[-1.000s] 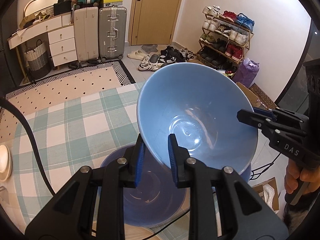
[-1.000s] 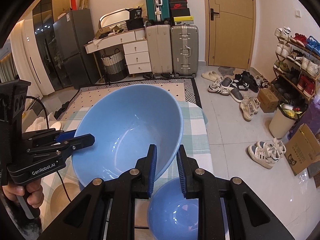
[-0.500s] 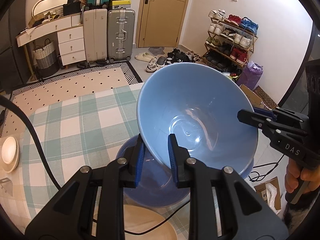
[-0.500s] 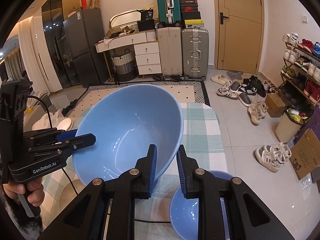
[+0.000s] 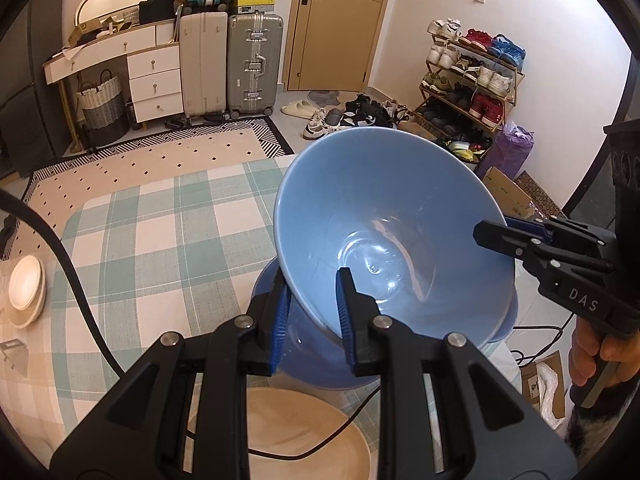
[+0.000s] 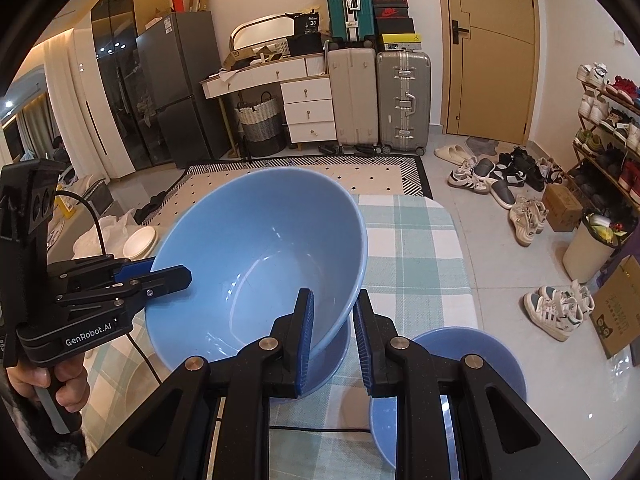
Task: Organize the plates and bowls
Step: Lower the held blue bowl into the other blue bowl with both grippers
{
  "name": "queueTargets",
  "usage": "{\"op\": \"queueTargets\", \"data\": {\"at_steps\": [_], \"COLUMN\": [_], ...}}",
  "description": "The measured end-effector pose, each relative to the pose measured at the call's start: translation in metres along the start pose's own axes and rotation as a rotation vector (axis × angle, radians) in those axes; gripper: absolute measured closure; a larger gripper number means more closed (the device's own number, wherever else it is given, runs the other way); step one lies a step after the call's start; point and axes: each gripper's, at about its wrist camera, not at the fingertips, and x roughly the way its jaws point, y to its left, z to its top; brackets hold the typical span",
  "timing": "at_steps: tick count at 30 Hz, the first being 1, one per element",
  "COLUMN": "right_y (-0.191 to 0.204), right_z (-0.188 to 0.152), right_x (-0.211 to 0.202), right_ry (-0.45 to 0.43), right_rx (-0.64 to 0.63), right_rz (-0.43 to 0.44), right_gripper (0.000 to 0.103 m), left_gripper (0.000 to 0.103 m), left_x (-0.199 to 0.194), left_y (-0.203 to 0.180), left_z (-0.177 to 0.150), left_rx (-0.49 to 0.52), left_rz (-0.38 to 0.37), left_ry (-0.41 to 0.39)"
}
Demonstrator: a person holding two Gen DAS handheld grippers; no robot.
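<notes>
Fingers of the left gripper are clamped on the near rim of a large light-blue bowl, one finger outside the wall and one inside. Left wrist view: the bowl is held tilted, its mouth facing the camera, directly above a second blue bowl that rests on the table with a green-and-white check cloth. The right gripper enters from the right and pinches the opposite rim. A wooden plate lies on the table just nearer than the lower bowl; a black cable crosses it. Small white dishes sit well apart at the left table edge.

Right wrist view: the right gripper is closed on the bowl rim nearest this camera, wall between the fingers. The left gripper grips the far-left rim. The lower bowl shows only as a crescent beneath the held one. A third blue bowl stands on the table just right of the fingers.

Judgement: the held bowl is being nested into the one below. The governing relation is vertical alignment: target lies straight beneath, between both grippers, equally near each. Levelling the tilted bowl before release appears necessary to seat it.
</notes>
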Motion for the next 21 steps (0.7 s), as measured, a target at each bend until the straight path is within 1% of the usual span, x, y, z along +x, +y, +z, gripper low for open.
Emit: {"op": "queueTargets", "data": {"at_steps": [10,21], "right_y": [0.004,0.008], "right_z": [-0.012,-0.026], "right_x": [0.024,0.053], "right_ry": [0.033,0.071], "right_rx": [0.008,0.015], "right_rz": [0.024,0.038], "right_gripper": [0.082,0.082], "left_gripper": [0.083,0.083], "left_x": [0.017,0.055], "left_y": [0.013,0.033], "left_z": [-0.014,-0.033], "left_rx": [-0.014,-0.026], "left_rz": [0.009,0.021], "left_ry": [0.017,0.055]}}
